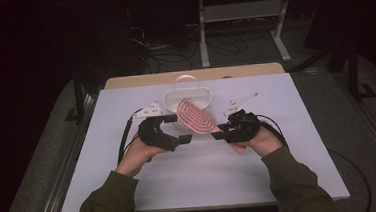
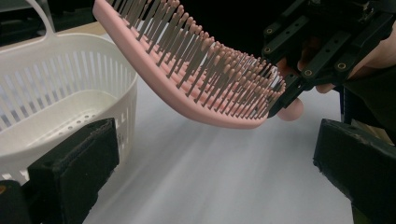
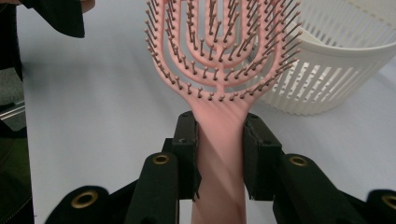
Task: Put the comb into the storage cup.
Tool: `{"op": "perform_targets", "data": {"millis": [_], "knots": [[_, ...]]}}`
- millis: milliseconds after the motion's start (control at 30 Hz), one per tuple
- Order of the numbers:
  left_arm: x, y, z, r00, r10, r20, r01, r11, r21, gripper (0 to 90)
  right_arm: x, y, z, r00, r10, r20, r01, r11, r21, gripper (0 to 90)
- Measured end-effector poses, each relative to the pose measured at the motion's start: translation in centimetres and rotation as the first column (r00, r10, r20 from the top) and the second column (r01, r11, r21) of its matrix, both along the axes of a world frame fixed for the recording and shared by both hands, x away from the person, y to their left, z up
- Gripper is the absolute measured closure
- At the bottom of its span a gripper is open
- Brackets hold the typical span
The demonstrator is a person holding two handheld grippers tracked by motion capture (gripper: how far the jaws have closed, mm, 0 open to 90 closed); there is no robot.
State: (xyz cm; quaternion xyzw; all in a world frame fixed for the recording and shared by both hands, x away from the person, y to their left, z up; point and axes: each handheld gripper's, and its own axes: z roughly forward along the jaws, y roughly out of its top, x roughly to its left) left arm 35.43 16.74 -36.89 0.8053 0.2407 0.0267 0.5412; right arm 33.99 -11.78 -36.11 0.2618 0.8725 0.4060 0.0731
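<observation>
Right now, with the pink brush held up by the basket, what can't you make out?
- White slotted plastic basket: its floor, high view, hidden by the pink vented hairbrush.
- Hairbrush handle end, right gripper view: cut off by the bottom edge.
- Left gripper: jaw gap too small, high view.

No text, label, brand, number or sign can be read anywhere: the pink plastic vented hairbrush (image 3: 219,60), the white slotted plastic basket (image 2: 60,88) and the white table top (image 1: 205,170) all show plain, unmarked surfaces.
</observation>
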Motion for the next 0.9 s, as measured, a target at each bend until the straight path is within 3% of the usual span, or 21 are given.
{"op": "perform_targets", "data": {"millis": [433, 533, 900], "knots": [[-0.2, -0.3, -0.3, 0.9982, 0.052, -0.031, -0.053, 0.9977, -0.042, 0.1, -0.3, 1.3, -0.7, 0.9999, 0.015, -0.004, -0.015, 1.0, -0.009, 69.1], [-0.3, -0.5, -0.4, 0.9961, 0.082, -0.033, -0.084, 0.9956, -0.041, 0.1, -0.4, 1.4, -0.8, 0.9998, 0.018, -0.002, -0.018, 1.0, -0.006, 69.1], [-0.3, -0.6, -0.4, 0.9921, 0.11, -0.059, -0.114, 0.9918, -0.058, 0.6, -0.6, 2.0, -1.0, 0.9995, 0.029, 0.007, -0.029, 1.0, -0.004, 69.1]]}}
